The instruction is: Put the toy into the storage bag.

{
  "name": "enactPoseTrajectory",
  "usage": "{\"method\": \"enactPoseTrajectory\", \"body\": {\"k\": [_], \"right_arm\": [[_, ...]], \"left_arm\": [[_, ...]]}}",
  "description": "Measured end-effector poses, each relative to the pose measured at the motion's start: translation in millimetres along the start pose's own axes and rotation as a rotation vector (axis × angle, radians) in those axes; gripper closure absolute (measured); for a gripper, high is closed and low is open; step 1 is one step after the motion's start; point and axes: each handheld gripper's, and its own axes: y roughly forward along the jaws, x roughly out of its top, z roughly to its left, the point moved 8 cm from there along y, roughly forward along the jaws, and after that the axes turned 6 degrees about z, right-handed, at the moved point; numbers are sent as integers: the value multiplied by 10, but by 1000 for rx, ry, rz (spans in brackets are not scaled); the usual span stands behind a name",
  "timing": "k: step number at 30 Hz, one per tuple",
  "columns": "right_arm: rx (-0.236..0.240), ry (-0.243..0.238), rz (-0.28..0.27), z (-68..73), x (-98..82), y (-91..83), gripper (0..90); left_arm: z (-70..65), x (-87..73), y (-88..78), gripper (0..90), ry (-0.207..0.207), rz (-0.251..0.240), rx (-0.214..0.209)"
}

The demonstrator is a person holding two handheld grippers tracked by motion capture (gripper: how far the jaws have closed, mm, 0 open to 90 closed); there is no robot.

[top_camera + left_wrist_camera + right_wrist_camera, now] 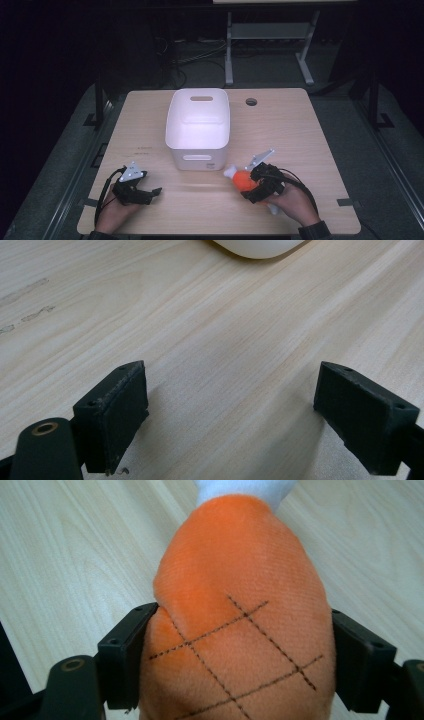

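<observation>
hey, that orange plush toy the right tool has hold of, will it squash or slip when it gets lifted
The orange plush toy looks soft: its fabric bulges between the right tool jaws, so it probably squashes. The fuzzy surface likely resists slipping. It seems light, unlikely to break.

High view: overhead, facing forward-down on table point(150, 140); gripper views close, low (same tabletop).

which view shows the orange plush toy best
The right gripper view: the toy fills it close up, stitching clear, squeezed between the jaws. The high view shows it small beside the bin. The left gripper view gives table and bin edge.
</observation>
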Motion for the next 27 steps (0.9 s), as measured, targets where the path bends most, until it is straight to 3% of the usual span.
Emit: {"method": "enactPoseTrajectory", "body": {"k": [27], "right_arm": [[-31, 27, -52, -297, 119, -259, 221]], "left_arm": [[-1, 3, 0, 131, -3, -1, 0]]}}
